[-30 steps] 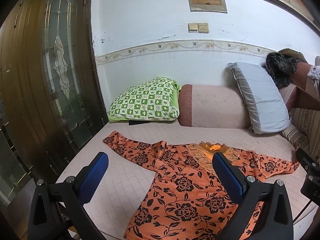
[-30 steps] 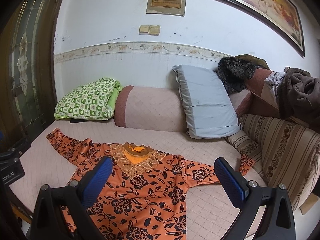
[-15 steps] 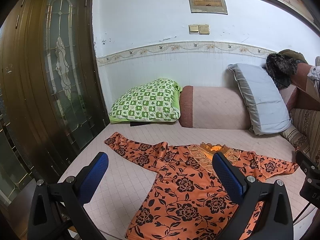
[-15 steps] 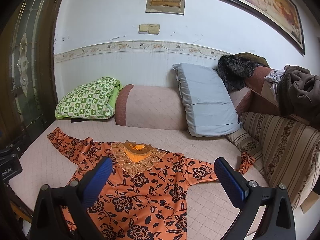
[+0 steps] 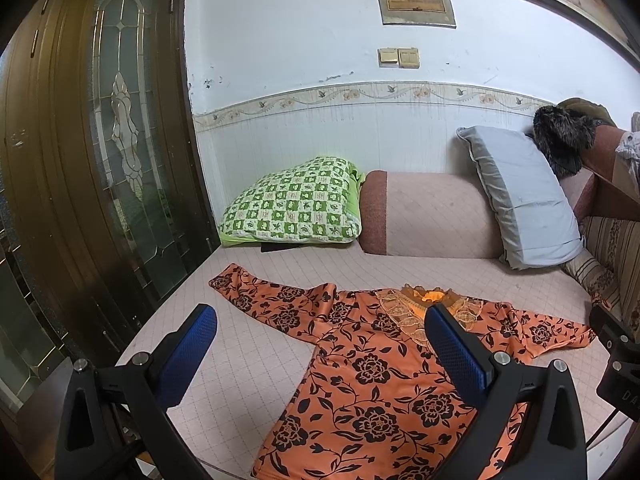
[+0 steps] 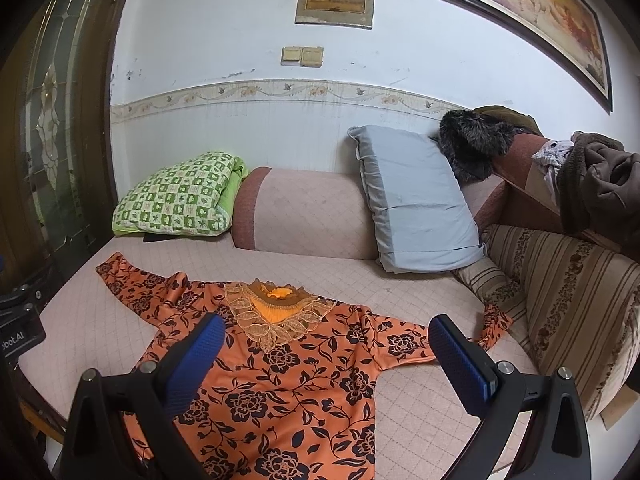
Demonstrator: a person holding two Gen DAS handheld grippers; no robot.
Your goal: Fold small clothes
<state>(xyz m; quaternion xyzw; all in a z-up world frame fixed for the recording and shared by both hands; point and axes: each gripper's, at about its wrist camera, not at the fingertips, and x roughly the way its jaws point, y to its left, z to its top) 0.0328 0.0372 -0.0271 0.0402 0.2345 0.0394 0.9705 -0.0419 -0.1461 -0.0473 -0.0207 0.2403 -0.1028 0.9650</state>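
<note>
An orange blouse with black flowers (image 5: 372,376) lies spread flat on the pink quilted sofa seat (image 5: 248,344), both sleeves stretched out and a lace collar at the neck. It also shows in the right wrist view (image 6: 288,380). My left gripper (image 5: 320,348) is open and empty, held above the blouse's left side. My right gripper (image 6: 324,356) is open and empty, held above the blouse's right side. The blouse's hem is hidden below the frame edges.
A green checked pillow (image 5: 296,204), a pink bolster (image 5: 428,216) and a grey pillow (image 5: 524,200) line the back. A striped sofa arm (image 6: 568,304) with clothes piled on top (image 6: 600,184) stands at the right. A dark glazed wooden door (image 5: 100,160) is at the left.
Both grippers have pulled back and risen slightly, so the blouse sits a little lower and farther in view. The blouse has not moved. Both stay open.
</note>
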